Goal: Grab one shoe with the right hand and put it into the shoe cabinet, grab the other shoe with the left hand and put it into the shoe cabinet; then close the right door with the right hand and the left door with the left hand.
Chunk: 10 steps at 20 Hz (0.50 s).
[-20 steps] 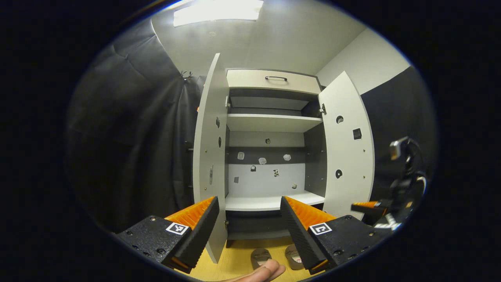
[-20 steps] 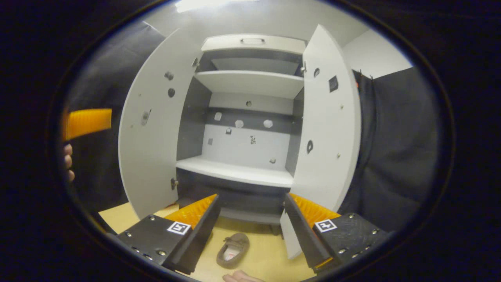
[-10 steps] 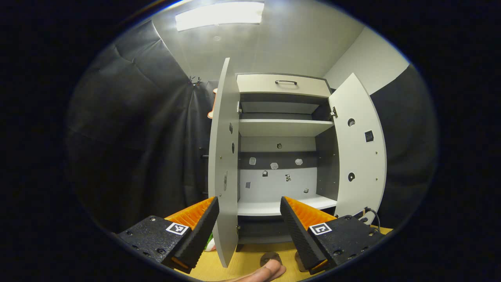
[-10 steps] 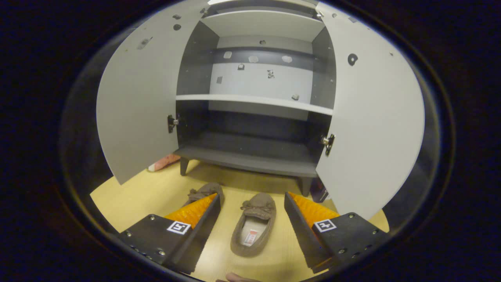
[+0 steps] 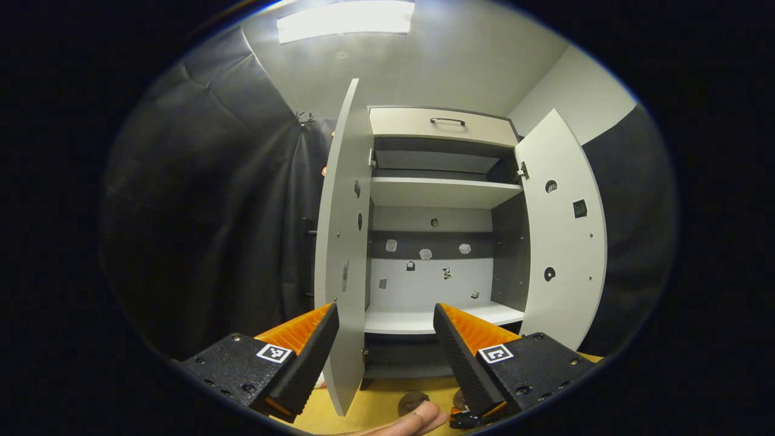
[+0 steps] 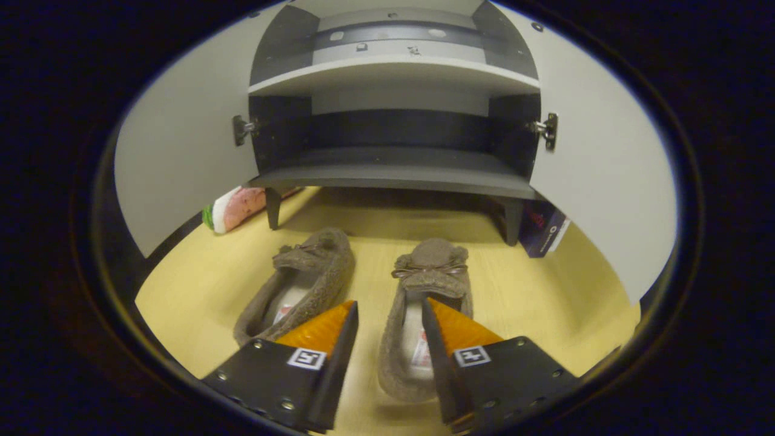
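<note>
Shoes: right shoe (image 6: pixel 418 315) between right tongs (image 6: pixel 387 312), no clamp; left shoe (image 6: pixel 303 287) beside.
Left tongs (image 5: pixel 384 315): released, facing cabinet (image 5: pixel 442 194), doors open.

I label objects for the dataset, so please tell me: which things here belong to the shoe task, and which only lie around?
For the task:
- right shoe, between the right gripper's fingers
- left shoe
- shoe cabinet, both doors open
- left gripper, held high

Lying about:
- watermelon-slice toy
- dark box

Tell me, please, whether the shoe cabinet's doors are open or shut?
Open. Both the left door and the right door of the shoe cabinet stand swung outward, baring its shelves.
</note>
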Available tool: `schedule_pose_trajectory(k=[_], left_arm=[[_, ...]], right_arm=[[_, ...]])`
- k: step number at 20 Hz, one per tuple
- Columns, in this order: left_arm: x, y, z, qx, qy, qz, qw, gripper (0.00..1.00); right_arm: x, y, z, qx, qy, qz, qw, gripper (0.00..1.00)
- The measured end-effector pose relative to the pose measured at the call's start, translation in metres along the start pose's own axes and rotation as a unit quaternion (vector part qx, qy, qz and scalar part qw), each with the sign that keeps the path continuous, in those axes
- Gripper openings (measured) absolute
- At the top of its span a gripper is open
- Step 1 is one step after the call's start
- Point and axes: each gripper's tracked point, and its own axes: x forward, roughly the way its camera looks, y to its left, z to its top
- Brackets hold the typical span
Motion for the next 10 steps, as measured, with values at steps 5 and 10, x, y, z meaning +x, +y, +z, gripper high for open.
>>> schedule_pose_trajectory(k=[5,10], left_arm=[[0.013,-0.014,-0.017,0.006,0.012,-0.023,1.000,0.96],[0.023,-0.023,-0.026,0.011,0.009,-0.041,0.999,0.96]], right_arm=[[0.041,-0.008,-0.007,0.017,0.014,-0.022,1.000,0.43],[0.029,-0.005,0.008,0.056,-0.043,0.028,0.997,0.04]])
